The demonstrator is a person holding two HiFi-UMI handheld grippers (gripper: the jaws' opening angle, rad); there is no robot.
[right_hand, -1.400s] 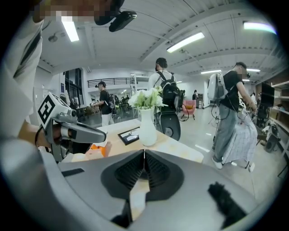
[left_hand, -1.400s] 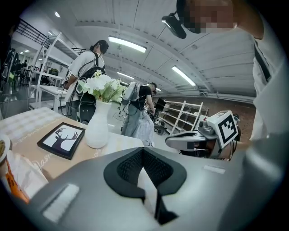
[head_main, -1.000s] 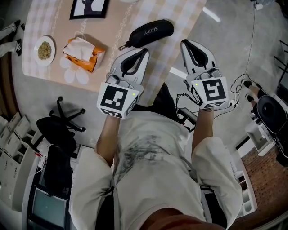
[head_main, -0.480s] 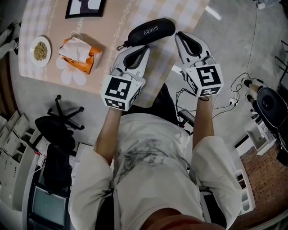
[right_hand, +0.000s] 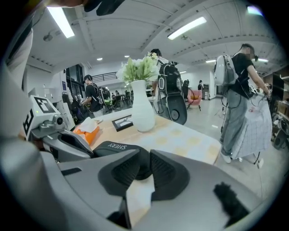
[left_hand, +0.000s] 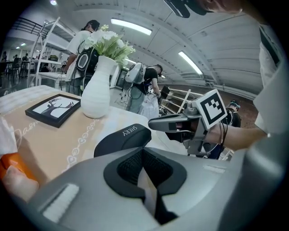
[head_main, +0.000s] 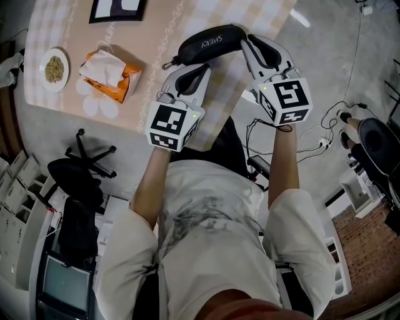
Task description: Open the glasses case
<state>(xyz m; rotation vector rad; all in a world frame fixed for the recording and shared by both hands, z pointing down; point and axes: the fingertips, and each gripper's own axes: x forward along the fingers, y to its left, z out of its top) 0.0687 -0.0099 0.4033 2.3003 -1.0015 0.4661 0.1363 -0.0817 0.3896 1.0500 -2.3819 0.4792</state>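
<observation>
Both grippers have dropped toward the table (head_main: 156, 25) over the last second.
Your right gripper (head_main: 247, 41): jaws just cracked open, small gap. Case (head_main: 209, 42) end sits just ahead, in the gap; pads not pressing yet.
Your left gripper (head_main: 200, 67): jaws together, empty, case just beyond tips.
Reads as approach ending, case not yet open; grip likely next.

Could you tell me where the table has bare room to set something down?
Bare cloth between the picture frame, orange pack and glasses case, and beyond the case. Crowded: the near edge, with left gripper and right gripper at the case.
</observation>
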